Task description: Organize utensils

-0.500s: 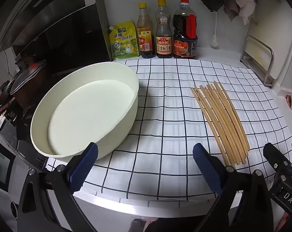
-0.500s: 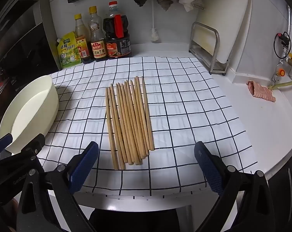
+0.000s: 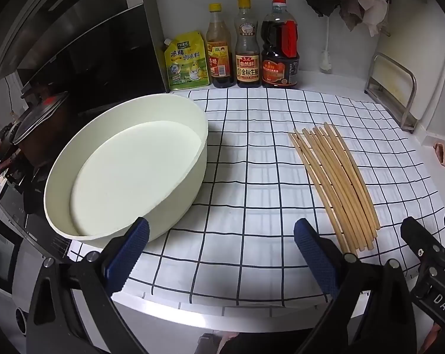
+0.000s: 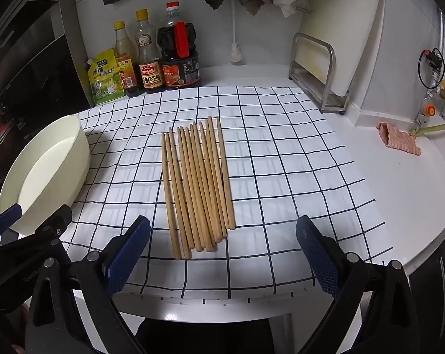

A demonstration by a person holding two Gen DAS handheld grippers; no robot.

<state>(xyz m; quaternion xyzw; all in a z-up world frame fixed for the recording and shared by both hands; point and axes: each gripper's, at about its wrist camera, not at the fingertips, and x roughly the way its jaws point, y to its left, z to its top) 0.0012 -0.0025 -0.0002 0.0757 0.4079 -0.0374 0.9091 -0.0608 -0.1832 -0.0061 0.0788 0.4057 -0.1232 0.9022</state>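
Observation:
Several wooden chopsticks (image 4: 197, 185) lie side by side on the checked cloth (image 4: 281, 177), pointing away from me; they also show at the right of the left wrist view (image 3: 337, 183). A round cream basin (image 3: 128, 168) stands empty at the cloth's left end, also seen in the right wrist view (image 4: 45, 177). My left gripper (image 3: 221, 253) is open and empty near the front edge, between basin and chopsticks. My right gripper (image 4: 222, 253) is open and empty, just in front of the chopsticks' near ends.
Three sauce bottles (image 3: 247, 44) and a yellow seasoning pouch (image 3: 187, 62) stand against the back wall. A metal rack with a cutting board (image 4: 325, 67) is at the back right. A pink rag (image 4: 399, 141) lies on the right counter. A stove with a lidded pot (image 3: 36, 118) is left.

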